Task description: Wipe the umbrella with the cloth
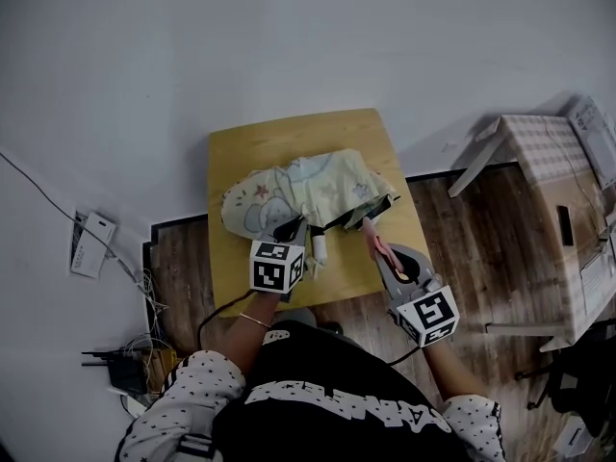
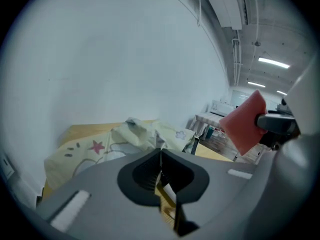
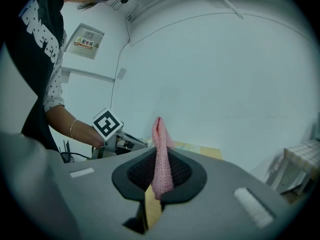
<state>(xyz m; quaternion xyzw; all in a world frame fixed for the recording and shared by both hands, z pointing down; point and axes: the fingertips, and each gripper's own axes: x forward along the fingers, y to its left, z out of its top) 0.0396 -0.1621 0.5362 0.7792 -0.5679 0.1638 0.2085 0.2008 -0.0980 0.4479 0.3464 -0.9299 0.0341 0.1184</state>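
Observation:
A folded pale umbrella [image 1: 289,195] with cartoon prints lies across the small wooden table [image 1: 289,138]; its white handle [image 1: 319,250] points toward me. My left gripper [image 1: 292,229] sits at the umbrella's near edge beside the handle. Seen in the left gripper view, its jaws [image 2: 161,159] are shut, with the umbrella fabric [image 2: 100,149] just beyond them; I cannot tell if any fabric is pinched. My right gripper [image 1: 377,248] hovers over the table's right front, shut on a pink cloth [image 1: 372,235]. The cloth [image 3: 161,149] stands upright between the pads. It also shows in the left gripper view, cloth [image 2: 245,121].
A white wall rises behind the table. To the right stand a table with a checked cover [image 1: 544,147] and a cardboard box [image 1: 587,287]. Cables and a white box [image 1: 91,243] lie on the floor at the left. My body is close to the table's front edge.

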